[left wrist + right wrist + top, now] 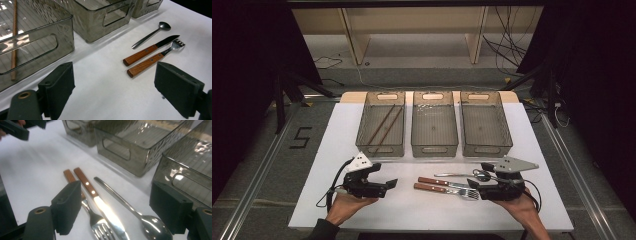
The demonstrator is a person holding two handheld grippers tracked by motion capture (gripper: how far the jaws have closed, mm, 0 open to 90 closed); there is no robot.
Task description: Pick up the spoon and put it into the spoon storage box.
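A wooden-handled knife (443, 182), a wooden-handled fork (437, 189) and a steel spoon (453, 175) lie side by side on the white table (362, 210), in front of the middle bin. My right gripper (479, 181) is open just above their heads, with the fork (87, 207), knife (93, 193) and spoon (120, 200) running between its jaws and nothing pinched. My left gripper (383, 176) is open and empty to their left, and looks at the knife (150, 48), fork (150, 61) and spoon (150, 37) from their handle ends.
Three clear grey bins stand in a row at the back: left bin (381, 150), middle bin (434, 150), right bin (487, 149). Two brown chopsticks (384, 125) lie in the left bin. Bare white table lies between the two grippers.
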